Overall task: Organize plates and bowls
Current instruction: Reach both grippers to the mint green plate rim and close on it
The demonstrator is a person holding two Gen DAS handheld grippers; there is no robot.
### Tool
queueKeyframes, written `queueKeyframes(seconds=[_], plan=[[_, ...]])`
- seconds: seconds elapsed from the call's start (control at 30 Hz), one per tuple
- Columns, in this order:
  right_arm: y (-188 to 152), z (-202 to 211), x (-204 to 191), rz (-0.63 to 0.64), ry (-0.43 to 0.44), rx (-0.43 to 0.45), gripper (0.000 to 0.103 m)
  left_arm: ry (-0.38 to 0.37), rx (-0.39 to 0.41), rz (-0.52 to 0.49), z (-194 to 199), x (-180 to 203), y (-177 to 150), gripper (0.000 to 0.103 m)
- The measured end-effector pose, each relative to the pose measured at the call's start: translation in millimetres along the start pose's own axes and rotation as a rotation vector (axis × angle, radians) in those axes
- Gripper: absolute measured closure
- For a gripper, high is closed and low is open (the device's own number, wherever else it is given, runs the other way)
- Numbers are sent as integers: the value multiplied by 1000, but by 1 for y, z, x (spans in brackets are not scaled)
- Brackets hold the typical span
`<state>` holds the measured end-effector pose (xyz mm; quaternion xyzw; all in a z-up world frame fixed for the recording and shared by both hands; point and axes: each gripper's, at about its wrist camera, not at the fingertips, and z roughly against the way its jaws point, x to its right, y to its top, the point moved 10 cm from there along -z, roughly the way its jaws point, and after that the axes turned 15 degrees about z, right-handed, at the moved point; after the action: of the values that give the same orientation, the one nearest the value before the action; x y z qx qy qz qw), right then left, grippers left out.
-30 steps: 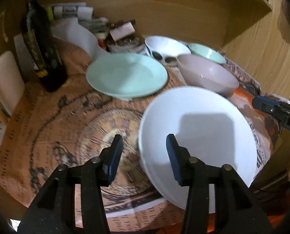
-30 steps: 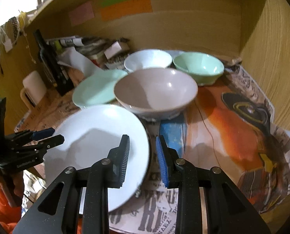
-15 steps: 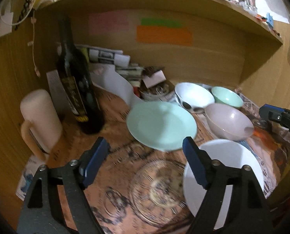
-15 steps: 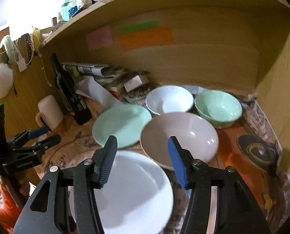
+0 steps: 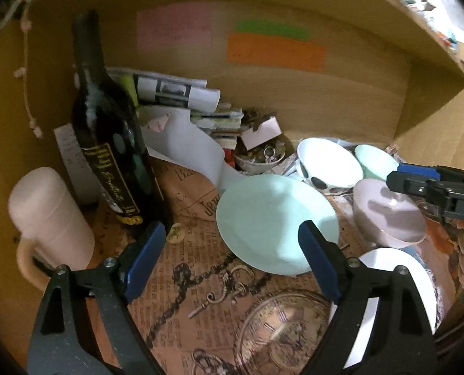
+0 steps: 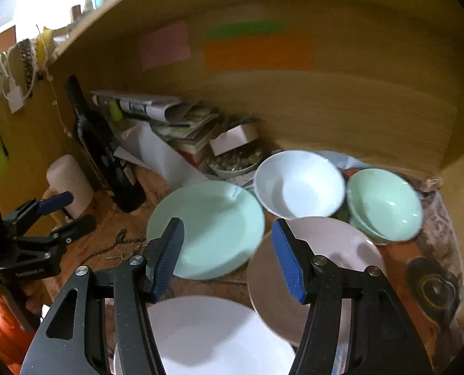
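A white plate [image 5: 419,284] [image 6: 207,337] lies on the printed cloth at the front, below both grippers and free of them. Behind it sit a mint plate [image 5: 275,218] [image 6: 207,225], a pink bowl [image 5: 388,218] [image 6: 335,250], a white bowl [image 5: 328,162] [image 6: 300,184] and a mint bowl [image 5: 375,161] [image 6: 385,203]. My left gripper [image 5: 232,259] [image 6: 72,211] hangs above the cloth, its jaws opening wide with nothing between them. My right gripper [image 6: 229,250] [image 5: 400,176] is open and empty above the gap between the mint plate and the pink bowl.
A dark wine bottle [image 5: 107,143] and a pink mug [image 5: 47,218] stand at the left. Stacked papers and books [image 5: 182,100] and a small dish of trinkets [image 5: 260,156] fill the back. Wooden alcove walls close in behind and to the right, under a shelf.
Both grippers have let go of the white plate, opened, and drawn back and upward. The plate now rests on the cloth below them.
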<state>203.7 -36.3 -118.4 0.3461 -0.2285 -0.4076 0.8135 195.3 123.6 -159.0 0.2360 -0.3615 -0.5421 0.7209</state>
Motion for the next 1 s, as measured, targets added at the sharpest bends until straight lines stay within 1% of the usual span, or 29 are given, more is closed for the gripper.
queueKeyframes(seconds=[0.1,0.27,0.33,0.47,0.53,0.6,0.67,0.73,0.83,0.97,1.0], plan=[[1,-23,2,2,28,-58,48,-2,-47,19,-21,-6,1,15],[-3,-60,12,-5,48,-161,48,-22,-137,52,-53,-12,-3,15],[-6,-74,16,-8,60,-206,48,-19,-172,54,-65,-13,-6,15],[-12,-94,20,10,68,-288,48,-20,-193,47,-82,-15,-8,16],[-14,-103,22,6,74,-327,51,-16,-198,46,-88,-16,-7,18],[-17,-112,25,6,75,-369,55,-19,-212,43,-93,-17,-7,28],[-20,-119,28,-3,86,-402,57,-19,-224,38,-97,-18,-7,33],[-23,-125,29,-18,104,-433,59,-23,-236,34,-101,-18,-9,35],[-25,-132,31,-18,106,-477,60,-26,-259,32,-107,-19,-13,42],[-24,-137,30,7,100,-517,60,-36,-294,41,-114,-21,-19,56],[-25,-138,29,9,103,-529,63,-39,-301,45,-115,-21,-20,59]])
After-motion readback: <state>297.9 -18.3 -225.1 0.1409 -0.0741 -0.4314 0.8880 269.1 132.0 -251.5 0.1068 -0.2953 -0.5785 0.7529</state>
